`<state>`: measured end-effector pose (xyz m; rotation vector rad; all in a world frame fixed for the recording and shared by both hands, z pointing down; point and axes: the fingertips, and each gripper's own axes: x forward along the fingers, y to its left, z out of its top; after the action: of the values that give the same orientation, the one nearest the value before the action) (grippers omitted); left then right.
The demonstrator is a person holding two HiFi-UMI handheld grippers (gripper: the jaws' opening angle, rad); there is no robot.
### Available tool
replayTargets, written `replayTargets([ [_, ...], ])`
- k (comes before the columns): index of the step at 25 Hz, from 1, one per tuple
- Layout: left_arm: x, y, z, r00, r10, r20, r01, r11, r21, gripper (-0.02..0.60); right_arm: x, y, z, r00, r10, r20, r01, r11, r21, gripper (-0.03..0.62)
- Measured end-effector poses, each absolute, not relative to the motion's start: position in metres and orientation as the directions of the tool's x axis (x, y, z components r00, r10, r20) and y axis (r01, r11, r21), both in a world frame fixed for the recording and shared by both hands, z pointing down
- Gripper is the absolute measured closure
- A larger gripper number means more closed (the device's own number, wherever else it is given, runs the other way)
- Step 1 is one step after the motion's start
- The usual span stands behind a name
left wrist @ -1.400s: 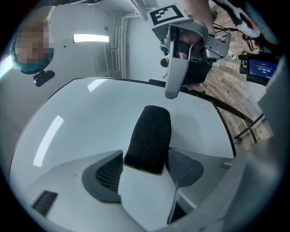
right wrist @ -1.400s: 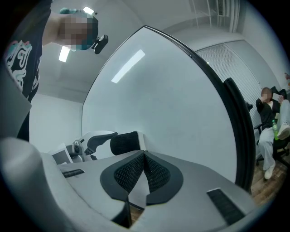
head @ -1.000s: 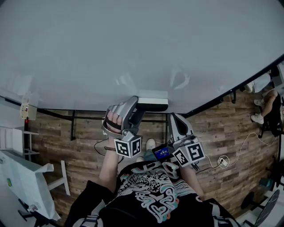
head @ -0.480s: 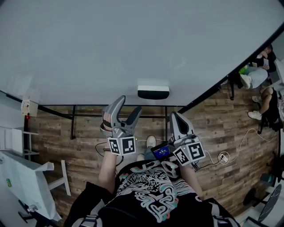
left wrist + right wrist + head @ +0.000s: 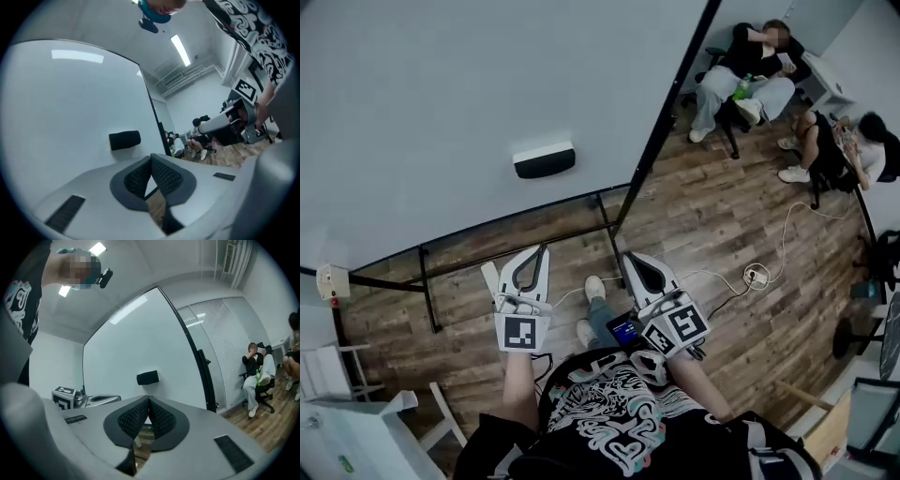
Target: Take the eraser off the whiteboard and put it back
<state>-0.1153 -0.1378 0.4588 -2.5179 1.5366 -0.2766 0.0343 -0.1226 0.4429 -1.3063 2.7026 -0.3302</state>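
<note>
The black-and-white eraser point(image 5: 544, 159) sticks to the whiteboard point(image 5: 441, 103), apart from both grippers. It shows as a dark block in the left gripper view point(image 5: 124, 139) and in the right gripper view point(image 5: 147, 377). My left gripper point(image 5: 534, 255) is held level below the eraser and away from the board. Its jaws have closed together, and its ribbed pads point(image 5: 161, 174) meet with nothing between them. My right gripper point(image 5: 631, 260) sits beside it on the right, shut and empty, its pads point(image 5: 159, 418) touching.
The whiteboard's black frame edge point(image 5: 661, 122) runs diagonally, with stand bars point(image 5: 427, 281) beneath. Seated people point(image 5: 750, 75) are at the upper right on the wood floor. A cable and socket point(image 5: 757, 276) lie at the right. White furniture point(image 5: 347, 431) stands at the lower left.
My left gripper let go of the eraser, which stays on the board, then drew back, rolled and shut. Both grippers pulled away from the board, and the view swung right.
</note>
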Motion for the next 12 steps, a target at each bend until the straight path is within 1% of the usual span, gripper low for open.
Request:
replayTargets([
  [2,-0.1,-0.125,0.464,0.476,-0.876,0.074,-0.854,-0.48,-0.199,0.553,0.048,-0.102,0.445,-0.604,-0.796,-0.019,-0.766,0.588,-0.261,0.565],
  [4,-0.091,-0.112,0.466,0.475,-0.878,0.065,-0.867,-0.479,-0.14,0.554,0.061,-0.085,0.445,-0.596,-0.802,-0.029,-0.764,0.578,-0.286,0.565],
  [7,-0.083,-0.093,0.458,0.468,-0.884,0.002,-0.884,-0.467,-0.022,0.554,0.071,-0.066,0.441,-0.609,-0.791,-0.056,-0.748,0.597,-0.291,0.565],
  [9,-0.081,-0.077,0.448,0.45,-0.891,-0.056,-0.893,-0.45,0.0,0.552,0.073,-0.057,0.434,-0.641,-0.761,-0.1,-0.708,0.636,-0.306,0.565],
  [12,-0.075,-0.054,0.438,0.406,-0.911,-0.075,-0.914,-0.406,-0.021,0.552,0.075,-0.043,0.429,-0.688,-0.714,-0.127,-0.659,0.689,-0.302,0.565],
])
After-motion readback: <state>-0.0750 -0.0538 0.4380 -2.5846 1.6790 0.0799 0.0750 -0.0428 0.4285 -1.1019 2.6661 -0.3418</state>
